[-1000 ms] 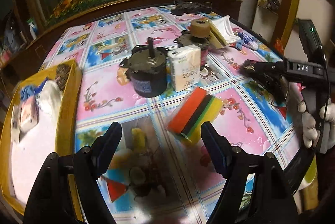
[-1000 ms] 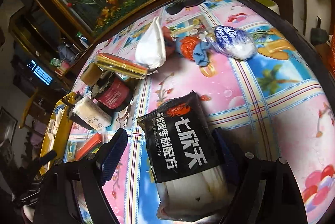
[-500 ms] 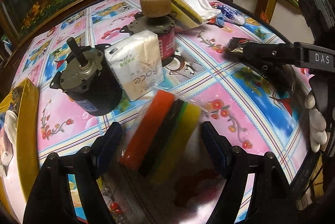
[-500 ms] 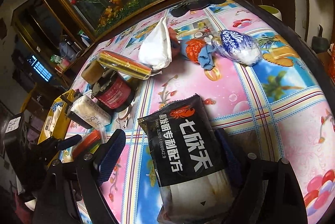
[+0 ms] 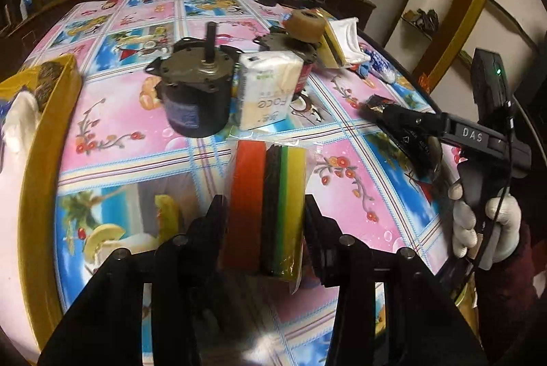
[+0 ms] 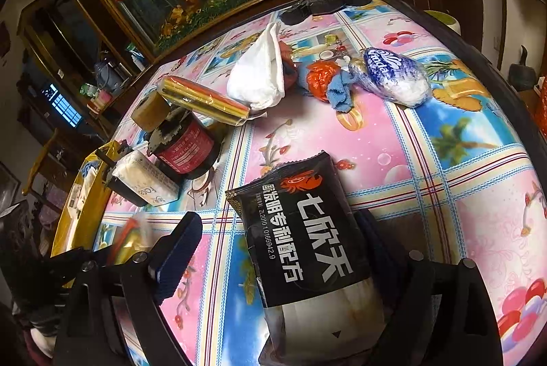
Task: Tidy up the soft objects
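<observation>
My left gripper (image 5: 265, 219) is shut on a wrapped pack of sponges (image 5: 266, 195), red, black, green and yellow, and grips it by its near end just over the tablecloth. My right gripper (image 6: 277, 249) is open, with a black and white packet (image 6: 307, 249) lying between its fingers and resting against the right one. In the left wrist view the right gripper (image 5: 407, 133) hovers at the table's right side. A white tissue pack (image 5: 266, 92) stands behind the sponges.
A yellow tray (image 5: 51, 140) with soft items sits at the left. Two motors (image 5: 195, 92) (image 6: 184, 147) stand mid-table. A second sponge pack (image 6: 205, 99), white cloth (image 6: 259, 72), orange and blue cloth (image 6: 328, 82) and a blue-white bag (image 6: 393, 75) lie further back.
My left gripper moved in over the sponge pack and closed on it; the pack now sits upright between the fingers. My right gripper stayed open around the black packet.
</observation>
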A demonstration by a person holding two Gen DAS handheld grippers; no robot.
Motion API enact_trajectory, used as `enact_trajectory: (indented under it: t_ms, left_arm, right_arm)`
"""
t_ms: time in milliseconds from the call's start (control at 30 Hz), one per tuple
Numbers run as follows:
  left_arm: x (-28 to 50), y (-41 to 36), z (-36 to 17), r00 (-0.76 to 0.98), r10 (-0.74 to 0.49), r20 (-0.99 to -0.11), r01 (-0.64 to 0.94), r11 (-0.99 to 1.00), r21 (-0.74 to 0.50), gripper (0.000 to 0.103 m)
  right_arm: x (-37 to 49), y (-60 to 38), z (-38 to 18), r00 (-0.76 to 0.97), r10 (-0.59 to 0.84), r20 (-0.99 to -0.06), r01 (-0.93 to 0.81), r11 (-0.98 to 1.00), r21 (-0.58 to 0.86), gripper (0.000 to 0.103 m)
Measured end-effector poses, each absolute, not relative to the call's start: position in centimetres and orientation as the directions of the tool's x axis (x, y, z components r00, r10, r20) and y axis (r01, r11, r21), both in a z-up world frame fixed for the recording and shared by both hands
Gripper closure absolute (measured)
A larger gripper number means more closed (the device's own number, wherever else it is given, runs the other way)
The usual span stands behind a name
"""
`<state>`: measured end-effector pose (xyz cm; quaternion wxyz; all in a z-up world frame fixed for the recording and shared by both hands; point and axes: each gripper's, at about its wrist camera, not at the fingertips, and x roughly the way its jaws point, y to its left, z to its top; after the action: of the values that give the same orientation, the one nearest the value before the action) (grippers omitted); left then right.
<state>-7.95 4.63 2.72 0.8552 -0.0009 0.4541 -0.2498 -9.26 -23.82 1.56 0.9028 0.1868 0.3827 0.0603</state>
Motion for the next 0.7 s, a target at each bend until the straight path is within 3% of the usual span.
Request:
enact_trajectory:
  t_ms: [100,200,233,367,500,700]
  left_arm:
    - [-9.2,7.5,3.7,0.471,-0.466,-0.749,0.389,0.872,-0.297,0.061]
    - [-10.7,10.6,5.0,0.509,-0.466,-0.724,0.361,0.879,-0.311,0.061]
    - [-10.9,11.5,5.4,0.522,-0.464,-0.716,0.353,0.882,-0.313,0.061]
    - [-11.7,15.7,6.2,0.579,-0.438,-0.688,0.292,0.899,-0.326,0.061]
    - [-12.1,20.2,5.9,0.631,-0.402,-0.663,0.205,0.911,-0.357,0.061]
    - [-13.0,26.1,5.2,0.677,-0.331,-0.658,0.075,0.920,-0.385,0.061]
  right_arm:
    - [-9.1,-23.6,1.6,0.695,0.240,-0.678,0.033,0.931,0.363,0.011]
    - [-9.5,-23.0,1.9,0.678,0.122,-0.725,0.104,0.960,0.260,0.014]
    - [-9.8,-22.9,2.1,0.681,0.114,-0.723,0.108,0.962,0.253,0.018]
    - [-10.8,-22.7,2.8,0.662,0.159,-0.733,0.086,0.955,0.285,0.055]
    - [-11.4,-21.8,3.4,0.656,0.141,-0.742,0.081,0.964,0.254,0.058]
    - [-13.3,-17.9,7.8,0.707,0.233,-0.668,-0.059,0.960,0.272,0.058]
